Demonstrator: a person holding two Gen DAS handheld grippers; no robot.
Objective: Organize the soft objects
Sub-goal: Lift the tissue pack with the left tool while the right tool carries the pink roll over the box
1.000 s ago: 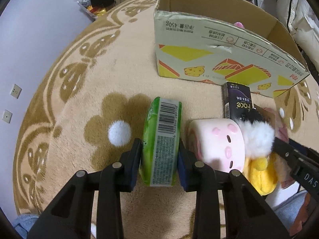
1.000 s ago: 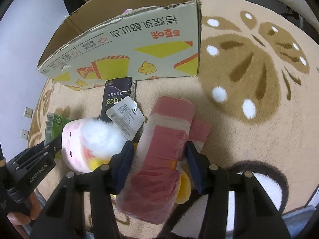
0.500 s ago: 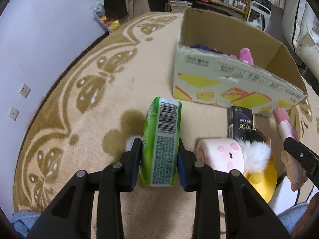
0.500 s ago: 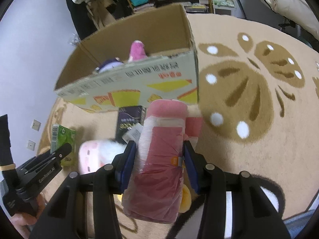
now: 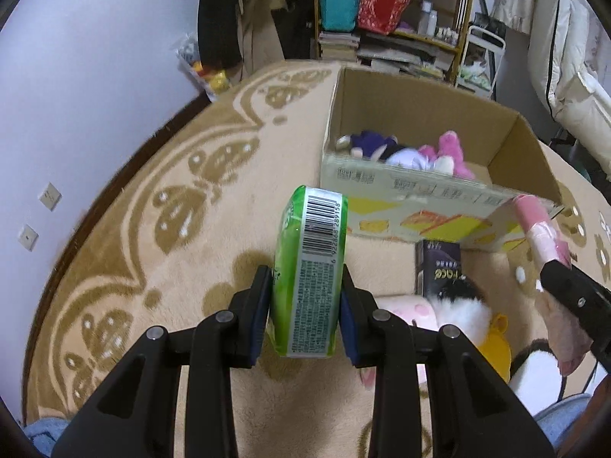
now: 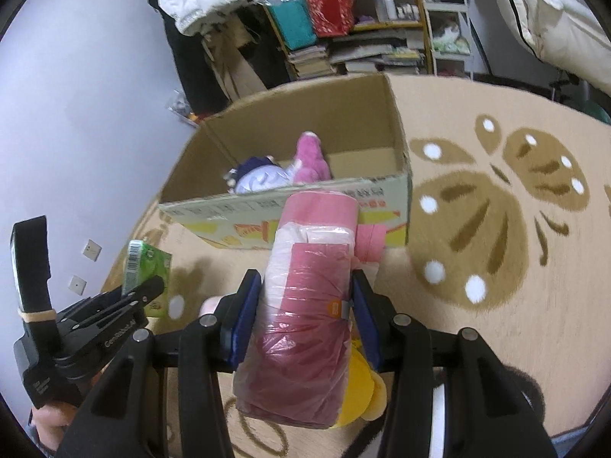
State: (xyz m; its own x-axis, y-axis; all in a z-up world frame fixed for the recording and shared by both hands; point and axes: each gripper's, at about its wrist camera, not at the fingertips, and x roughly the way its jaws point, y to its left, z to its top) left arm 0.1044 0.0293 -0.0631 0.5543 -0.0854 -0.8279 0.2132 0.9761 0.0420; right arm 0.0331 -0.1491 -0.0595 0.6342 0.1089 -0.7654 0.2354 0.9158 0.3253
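Grippers, left [image 5: 305, 320] clamping our green pack [image 5: 311, 267] and right [image 6: 301, 316] our pink roll [image 6: 305, 294], have risen toward the box [image 6: 399, 145]; dropping follows.

Pink roll [image 6: 305, 305] hides, seemingly, most of a yellow plush [image 6: 359, 389].

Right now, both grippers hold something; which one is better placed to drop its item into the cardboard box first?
Probably the right gripper. Its pink roll already reaches the cardboard box at the near wall, lined up with the opening. The left gripper holds the green pack farther back over the rug.
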